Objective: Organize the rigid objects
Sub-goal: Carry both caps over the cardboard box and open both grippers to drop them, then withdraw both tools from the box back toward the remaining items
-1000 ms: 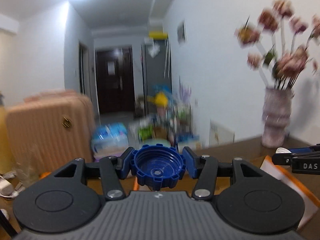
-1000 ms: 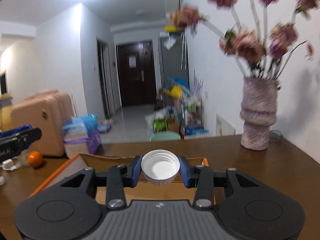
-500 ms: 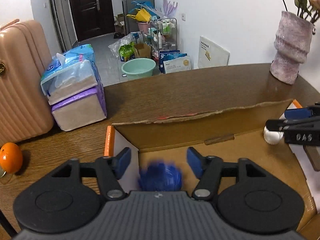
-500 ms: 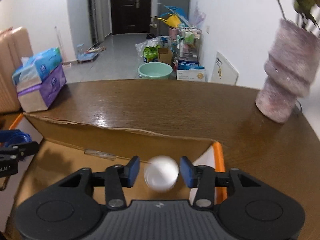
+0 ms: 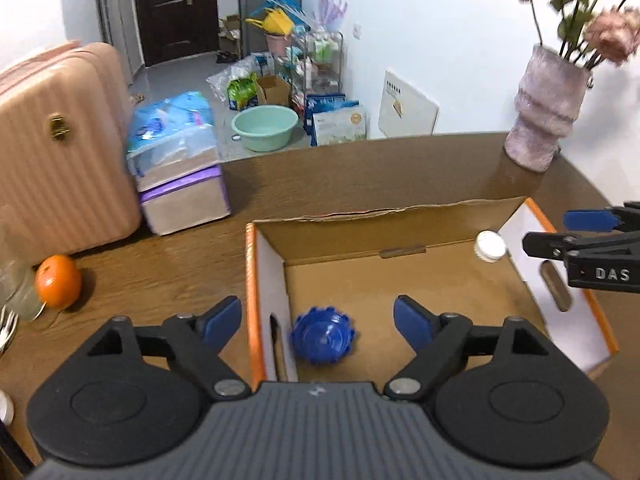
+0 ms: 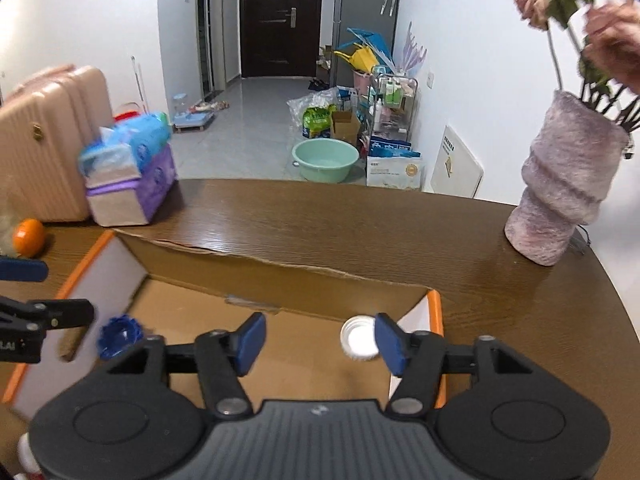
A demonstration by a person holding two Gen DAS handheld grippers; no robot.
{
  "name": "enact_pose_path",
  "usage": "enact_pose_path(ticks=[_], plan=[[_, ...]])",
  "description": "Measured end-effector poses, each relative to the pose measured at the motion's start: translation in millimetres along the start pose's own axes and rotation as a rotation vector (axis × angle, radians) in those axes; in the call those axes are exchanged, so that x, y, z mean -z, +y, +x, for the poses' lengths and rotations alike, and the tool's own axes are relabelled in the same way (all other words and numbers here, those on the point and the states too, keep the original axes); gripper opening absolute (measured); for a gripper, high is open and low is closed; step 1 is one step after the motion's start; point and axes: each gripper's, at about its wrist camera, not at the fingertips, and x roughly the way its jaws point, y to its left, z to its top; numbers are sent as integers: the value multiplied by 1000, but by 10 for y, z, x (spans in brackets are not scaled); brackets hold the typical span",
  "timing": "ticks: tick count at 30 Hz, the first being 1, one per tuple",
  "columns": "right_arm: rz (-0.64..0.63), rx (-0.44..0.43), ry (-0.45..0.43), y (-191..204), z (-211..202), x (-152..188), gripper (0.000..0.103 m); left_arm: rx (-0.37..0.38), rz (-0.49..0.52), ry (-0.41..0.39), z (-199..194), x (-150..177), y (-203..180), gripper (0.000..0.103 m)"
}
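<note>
left wrist view: a blue cap (image 5: 322,336) lies on the floor of a cardboard box (image 5: 448,216), by its left wall, below and between the spread jaws of the left gripper (image 5: 318,320), which holds nothing. right wrist view: a white cap (image 6: 359,338) lies in the box's far right corner, at three o'clock within the spread, empty jaws of the right gripper (image 6: 320,340), just beside the right finger. both caps appear delivered. whether other things remain to sort cannot be told; an orange (image 5: 58,281) sits on the table (image 5: 360,172) at nine o'clock of the box.
</note>
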Motion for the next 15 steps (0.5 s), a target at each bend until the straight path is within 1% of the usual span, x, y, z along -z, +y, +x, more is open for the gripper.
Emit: enact_pose_path(ticks=[2, 4, 6, 9, 12, 15], plan=[[4, -14, -24, 11, -239, 63, 69, 11, -7, -13, -191, 101, 16, 91], [6, -31, -34, 31, -458, 160, 74, 9, -6, -24, -384, 216, 16, 92], [8, -36, -46, 53, -652, 260, 74, 6, -12, -45, -587, 326, 13, 96], [33, -42, -59, 57, -922, 407, 79, 4, -13, -77, -889, 487, -6, 99], [32, -49, -77, 121, -1171, 560, 79, -2, -5, -149, -1193, 650, -62, 102], [26, -62, -115, 211, -1424, 729, 79, -5, 10, -227, -1482, 816, -116, 103]])
